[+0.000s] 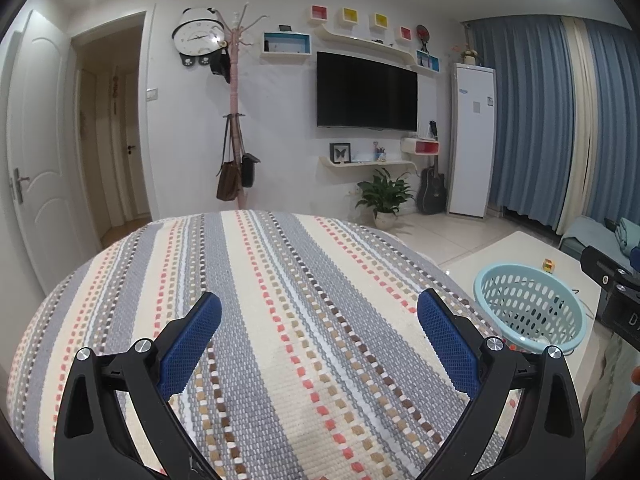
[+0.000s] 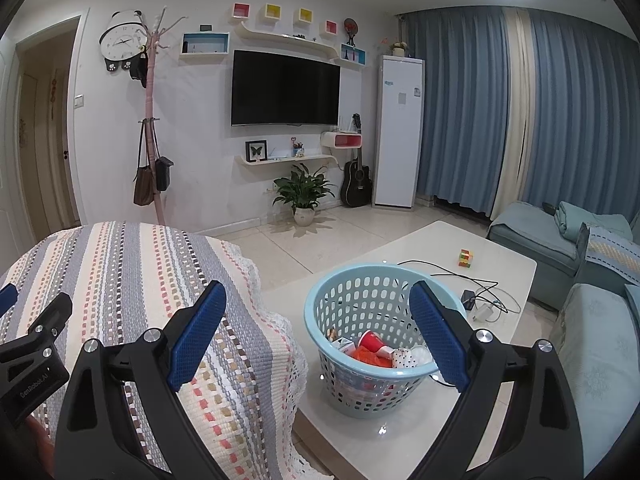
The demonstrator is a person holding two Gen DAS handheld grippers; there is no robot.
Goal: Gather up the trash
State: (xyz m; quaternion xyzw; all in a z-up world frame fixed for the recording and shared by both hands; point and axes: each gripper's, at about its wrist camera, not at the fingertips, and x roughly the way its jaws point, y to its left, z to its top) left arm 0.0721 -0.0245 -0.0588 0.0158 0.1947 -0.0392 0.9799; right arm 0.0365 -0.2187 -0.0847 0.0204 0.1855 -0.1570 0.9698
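So, the right gripper (image 2: 316, 320) hangs with its jaws spread wide and nothing between them, blue pads (image 2: 198, 334) facing each other across the gap. Just past its right finger, and partly hidden by it, stands the light blue basket (image 2: 352, 292) on the white coffee table (image 2: 432, 240). Down inside the basket there's trash: a red paper cup (image 2: 370, 340) lying on its side, something orange and crumpled (image 2: 370, 356) beneath it, a white dotted piece (image 2: 402, 358) beside that, and a small box-like scrap (image 2: 342, 344) towards the left wall. More lies lower down, too jumbled to name.

Over to the left gripper (image 1: 320, 338), likewise gaping wide and holding nothing, poised above the striped woven cover (image 1: 260, 280). No trash sits between its fingers; from this view the basket shows off to the right, beyond the right finger, at the edge of the cover.

Further out on the table, a charger with its tangled cable (image 2: 480, 300) lies just behind the basket, and a small colourful cube (image 2: 465, 258) sits well apart near the far end. A teal sofa (image 2: 536, 232) runs along the right.
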